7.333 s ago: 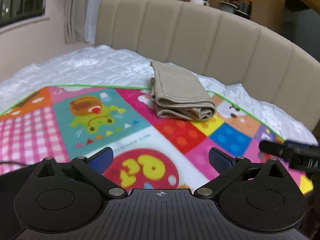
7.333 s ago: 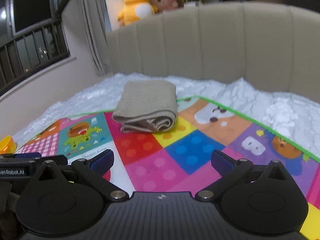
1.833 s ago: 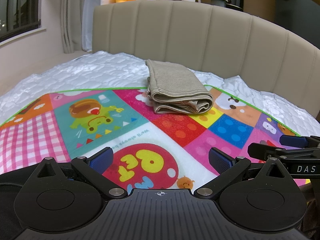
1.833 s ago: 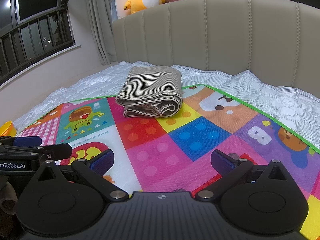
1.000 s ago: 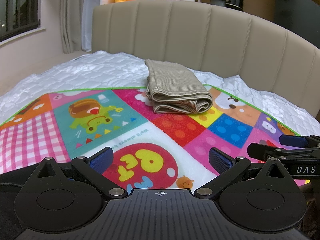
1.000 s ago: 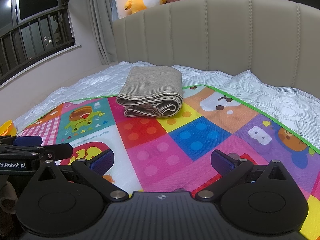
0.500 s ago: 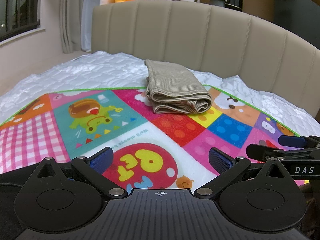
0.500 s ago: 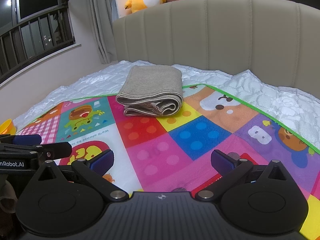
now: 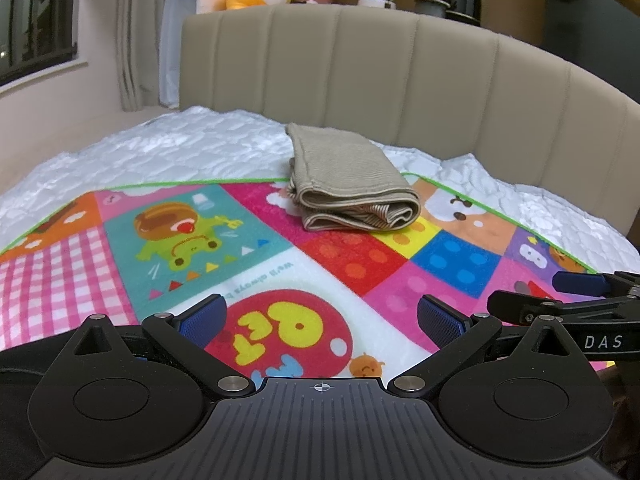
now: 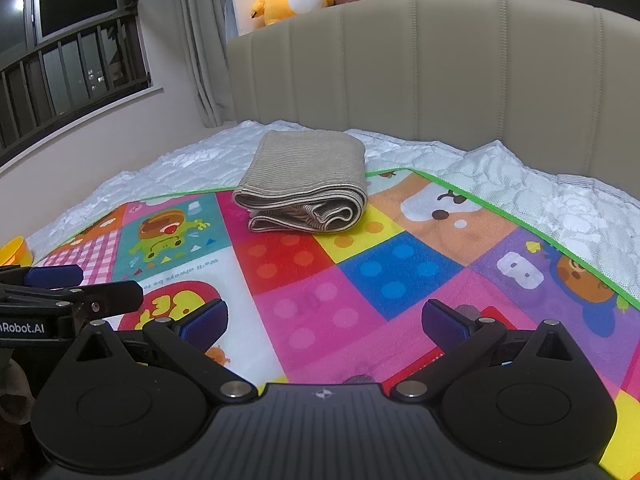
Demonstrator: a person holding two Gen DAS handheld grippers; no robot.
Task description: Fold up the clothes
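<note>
Barely shifting vs half a sec ago: both views holding nearly the same framing, garment sitting in the same spot. Compared w/ several secs back, sitting a bit lower and further back, more of the mat showing.

Left tool (image 9: 320, 320) hovering low over the play mat (image 9: 168, 240), blue pads spread wide, gripping nothing. Right tool (image 10: 324, 318) likewise spread wide and empty, just beside the left one; each showing at the edge of the other's view.

Folded beige garment (image 9: 348, 184) lying well ahead of both tools, at the far edge of the mat, partly over the white quilted bed cover (image 9: 192, 148), near the headboard (image 9: 400, 80). Looking like a compact bundle, layers stacked, rolled edge facing the cams.

Judging the fold as done or nearly so; prob. wrapping up. If tidying further: approaching slow from both sides, pinching only the top layers' edges, pressing flat rather than dragging, keeping tools level to avoid unrolling the bundle or bunching the mat underneath. No other clothes visible.
</note>
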